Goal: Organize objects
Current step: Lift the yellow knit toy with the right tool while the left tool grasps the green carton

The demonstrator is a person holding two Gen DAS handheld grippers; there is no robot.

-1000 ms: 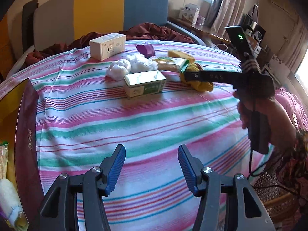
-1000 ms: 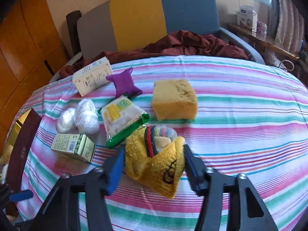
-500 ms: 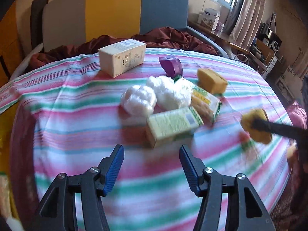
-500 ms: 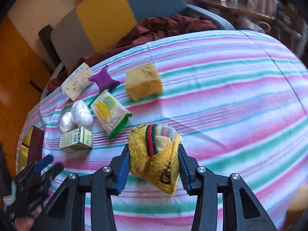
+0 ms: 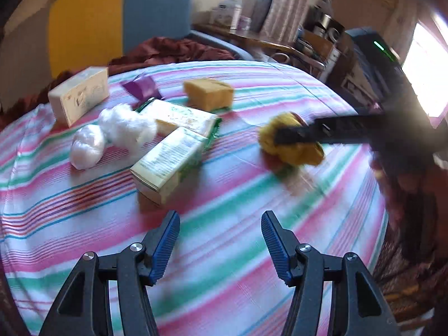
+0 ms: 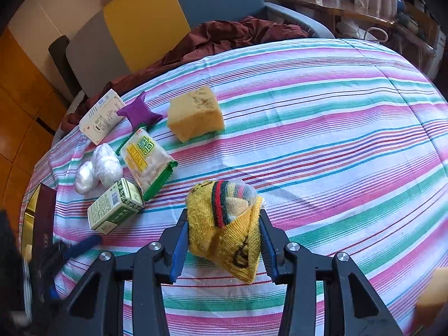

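Note:
My right gripper is shut on a yellow knit bundle with a striped roll inside, held just over the striped tablecloth. In the left wrist view the same bundle hangs at the right in a black finger. My left gripper is open with nothing between its blue pads, just short of a green tea box. Behind the box lie a snack packet, two white wrapped balls, a yellow sponge, a purple pouch and a white carton.
A dark red box with a gold inside sits at the table's left edge. Behind the table stand a grey, yellow and blue sofa with a maroon cloth, and a cluttered sideboard. The person's sleeve and hand fill the right of the left wrist view.
My right gripper closed on the yellow bundle and rolled with it. My left gripper swung toward the cluster, so the green box and the bundle now look nearer.

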